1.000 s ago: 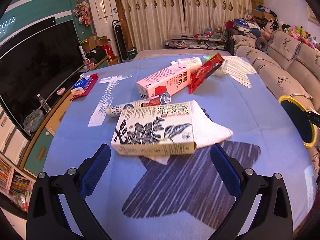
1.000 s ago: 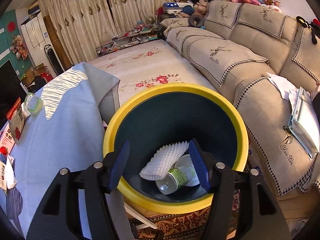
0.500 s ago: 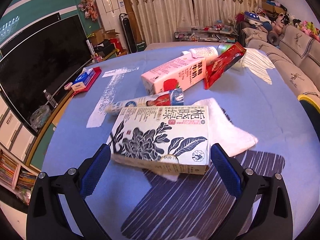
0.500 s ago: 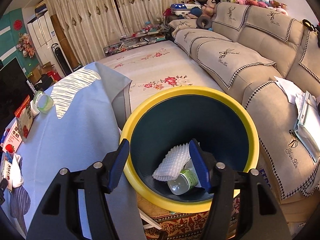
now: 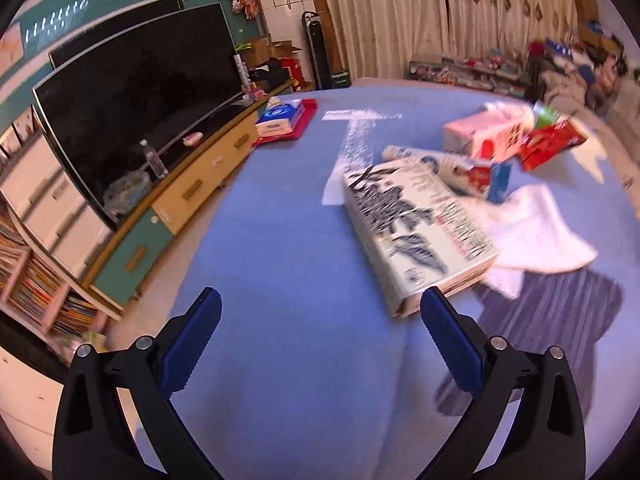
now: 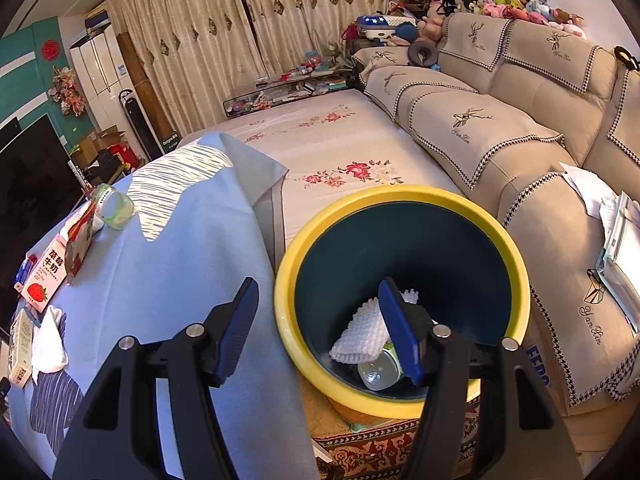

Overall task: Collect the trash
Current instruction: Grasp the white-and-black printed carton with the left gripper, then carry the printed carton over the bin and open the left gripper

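Observation:
My left gripper (image 5: 320, 312) is open and empty above the blue tablecloth (image 5: 288, 248). A flat box with a black flower print (image 5: 416, 224) lies just ahead, right of the right finger. Behind it lie a tube (image 5: 436, 164), a pink milk carton (image 5: 484, 136), a red packet (image 5: 552, 144) and a white cloth (image 5: 536, 236). My right gripper (image 6: 318, 300) is open and empty over the rim of the yellow bin (image 6: 400, 200). A white cloth (image 6: 360, 336) and a bottle (image 6: 380, 368) lie inside it.
A tissue pack on a red tray (image 5: 280, 120) sits at the table's far left. A TV (image 5: 132, 104) and cabinet stand left of the table. A sofa (image 6: 520, 120) stands right of the bin. A clear cup (image 6: 114, 206) lies on the table.
The left gripper has swung left, so the flower-print box now sits right of its fingers instead of between them. The right gripper has drawn left from over the bin toward the table.

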Tool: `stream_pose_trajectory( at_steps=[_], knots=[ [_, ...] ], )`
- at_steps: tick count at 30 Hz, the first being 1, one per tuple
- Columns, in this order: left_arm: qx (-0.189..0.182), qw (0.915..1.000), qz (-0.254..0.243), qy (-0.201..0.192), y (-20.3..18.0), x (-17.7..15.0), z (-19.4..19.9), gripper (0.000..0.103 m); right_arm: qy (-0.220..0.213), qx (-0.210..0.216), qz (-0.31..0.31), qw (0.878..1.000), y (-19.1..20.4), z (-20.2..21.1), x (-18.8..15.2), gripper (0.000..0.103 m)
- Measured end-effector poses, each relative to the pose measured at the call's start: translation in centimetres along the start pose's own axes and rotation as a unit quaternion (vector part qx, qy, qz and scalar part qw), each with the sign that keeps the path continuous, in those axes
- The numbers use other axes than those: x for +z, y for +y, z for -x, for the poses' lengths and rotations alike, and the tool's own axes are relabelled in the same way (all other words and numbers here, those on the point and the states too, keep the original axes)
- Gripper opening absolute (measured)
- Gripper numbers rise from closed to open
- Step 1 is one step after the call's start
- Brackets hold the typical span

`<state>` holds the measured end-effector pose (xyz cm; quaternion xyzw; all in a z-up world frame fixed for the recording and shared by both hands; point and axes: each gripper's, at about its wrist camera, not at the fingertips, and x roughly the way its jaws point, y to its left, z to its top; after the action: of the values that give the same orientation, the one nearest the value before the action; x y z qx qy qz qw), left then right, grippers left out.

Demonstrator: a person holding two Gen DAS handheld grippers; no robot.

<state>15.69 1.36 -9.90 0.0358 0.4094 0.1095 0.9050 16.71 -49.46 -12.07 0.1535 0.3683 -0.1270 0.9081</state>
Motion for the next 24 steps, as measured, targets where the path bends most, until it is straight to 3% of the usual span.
stream_pose_trajectory(
  at_steps=[5,14,20,24],
  knots=[
    [-0.021,0.9997,0.0,-0.014,-3.1,2.0,0.1,0.098,-0.002,0.006,0.01,1.0,0.9,0.3,0.2,0.06],
    [0.006,0.9961,0.078,0.042,-4.3,5.3,-5.9,0.098,0.007,0.015,0.011,1.0,1.1,-0.4,0.0,0.061],
    [0.002,0.9949,0.082,0.058,-5.1,5.6,-7.6,0.081,0.011,0.017,0.007,1.0,0.6,-0.8,0.0,0.061],
    [-0.006,0.9946,0.08,0.066,-5.3,5.3,-8.0,0.075,0.015,0.018,0.003,1.0,0.3,-0.9,-0.2,0.061]
  ],
)
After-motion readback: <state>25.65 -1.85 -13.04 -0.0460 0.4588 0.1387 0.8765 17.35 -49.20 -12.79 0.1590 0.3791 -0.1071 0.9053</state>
